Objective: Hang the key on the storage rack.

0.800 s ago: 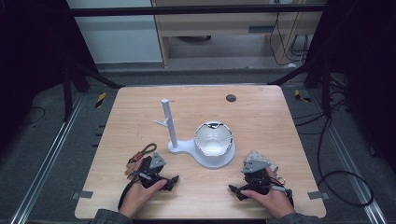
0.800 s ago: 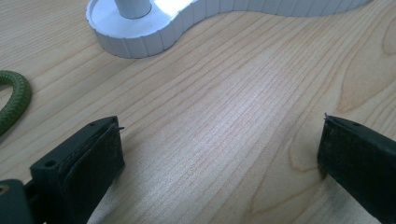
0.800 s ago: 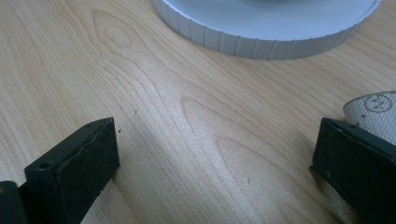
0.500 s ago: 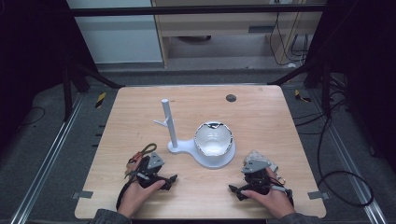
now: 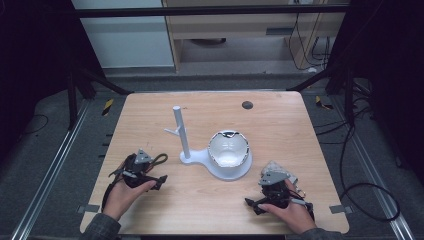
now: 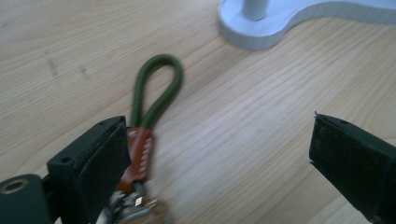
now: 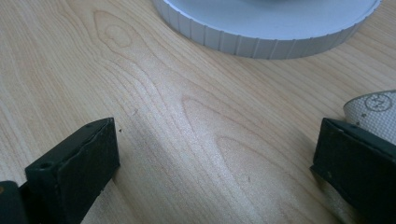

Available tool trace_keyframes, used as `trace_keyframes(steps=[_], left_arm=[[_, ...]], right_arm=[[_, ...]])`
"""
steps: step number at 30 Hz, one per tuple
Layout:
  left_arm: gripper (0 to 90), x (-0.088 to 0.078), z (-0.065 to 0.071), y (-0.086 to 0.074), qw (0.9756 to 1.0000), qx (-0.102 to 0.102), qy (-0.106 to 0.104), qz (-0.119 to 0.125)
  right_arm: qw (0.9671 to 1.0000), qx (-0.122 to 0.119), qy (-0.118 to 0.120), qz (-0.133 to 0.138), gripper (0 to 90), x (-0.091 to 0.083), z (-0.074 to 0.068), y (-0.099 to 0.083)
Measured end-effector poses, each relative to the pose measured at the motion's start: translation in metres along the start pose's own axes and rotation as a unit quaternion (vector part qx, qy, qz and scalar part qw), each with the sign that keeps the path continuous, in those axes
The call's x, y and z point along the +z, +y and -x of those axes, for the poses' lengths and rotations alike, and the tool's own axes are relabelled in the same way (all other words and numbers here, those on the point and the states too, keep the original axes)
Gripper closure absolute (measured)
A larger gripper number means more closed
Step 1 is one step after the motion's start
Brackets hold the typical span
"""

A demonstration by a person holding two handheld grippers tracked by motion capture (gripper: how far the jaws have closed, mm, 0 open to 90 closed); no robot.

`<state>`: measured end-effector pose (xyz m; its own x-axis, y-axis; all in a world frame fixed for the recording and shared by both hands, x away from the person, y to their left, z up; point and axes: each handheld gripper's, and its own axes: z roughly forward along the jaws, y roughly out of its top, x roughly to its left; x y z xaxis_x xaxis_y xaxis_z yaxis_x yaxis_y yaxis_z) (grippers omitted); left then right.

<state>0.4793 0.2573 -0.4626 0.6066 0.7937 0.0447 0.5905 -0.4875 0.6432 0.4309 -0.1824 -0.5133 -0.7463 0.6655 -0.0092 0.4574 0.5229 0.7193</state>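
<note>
A key ring with a green cord loop (image 6: 156, 88) and a brown leather tag (image 6: 140, 156) lies on the wooden table (image 5: 280, 125). My left gripper (image 6: 219, 135) stands open around it, the tag close against the left jaw and a wide gap to the right jaw. From above, the left gripper (image 5: 154, 169) sits at the front left with the green cord loop (image 5: 161, 159) at its tips. My right gripper (image 5: 270, 186) is at the front right, also open, with bare wood between its jaws (image 7: 217, 140). A pale fabric piece (image 7: 373, 109) lies by its right jaw.
A white stand (image 5: 180, 132) with a short side hook rises mid-table. Its flat base (image 5: 197, 159) widens into a round ribbed part (image 7: 261, 37) that carries a white bowl (image 5: 228, 148). A dark round spot (image 5: 246, 105) marks the far side of the table.
My left gripper has moved left and away from the person, up to the key ring. The right gripper has kept still.
</note>
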Motion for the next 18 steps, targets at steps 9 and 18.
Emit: trace_keyframes(steps=[9, 18], left_arm=[[15.0, -0.005, -0.026, 0.011, 0.9987, 0.002, 0.025, -0.045], [26.2, -0.004, -0.039, 0.023, 0.9963, 0.002, 0.015, -0.084]], right_arm=[[1.0000, -0.002, 0.001, 0.000, 0.2, 0.000, 0.000, 0.000], [1.0000, -0.001, 0.002, -0.001, 0.2, -0.001, 0.000, -0.001]])
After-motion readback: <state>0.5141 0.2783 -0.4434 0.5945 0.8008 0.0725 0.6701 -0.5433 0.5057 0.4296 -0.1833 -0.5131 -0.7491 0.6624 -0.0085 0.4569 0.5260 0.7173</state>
